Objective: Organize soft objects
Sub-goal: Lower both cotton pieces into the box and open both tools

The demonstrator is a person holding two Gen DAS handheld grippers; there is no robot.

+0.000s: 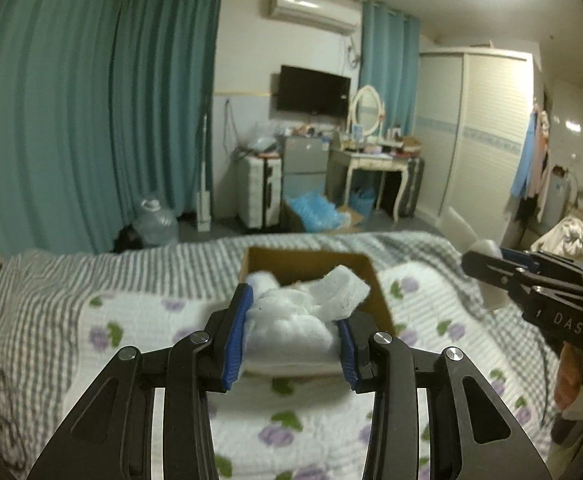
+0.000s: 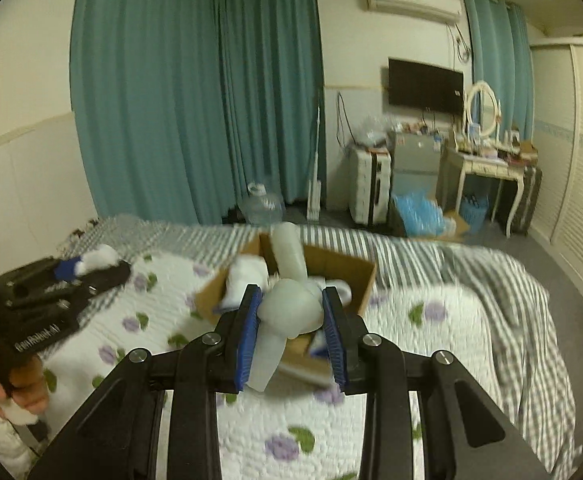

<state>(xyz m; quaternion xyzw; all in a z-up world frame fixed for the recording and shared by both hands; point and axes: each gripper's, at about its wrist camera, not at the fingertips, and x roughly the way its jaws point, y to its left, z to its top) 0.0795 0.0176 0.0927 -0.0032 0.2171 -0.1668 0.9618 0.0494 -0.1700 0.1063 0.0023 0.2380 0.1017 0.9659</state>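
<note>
floral quilt (image 1: 139,332) covers bed under cardboard box (image 1: 375,280), teal curtains (image 1: 91,100) behind.

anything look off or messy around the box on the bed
Nothing spilled or damaged. The cardboard box sits askew on the quilt, with white cloths heaped unevenly inside. Each claw grips a soft item: left a white cloth, right a pale plush toy.

Cardboard box (image 2: 333,270) on quilted bed (image 2: 431,344)
</note>
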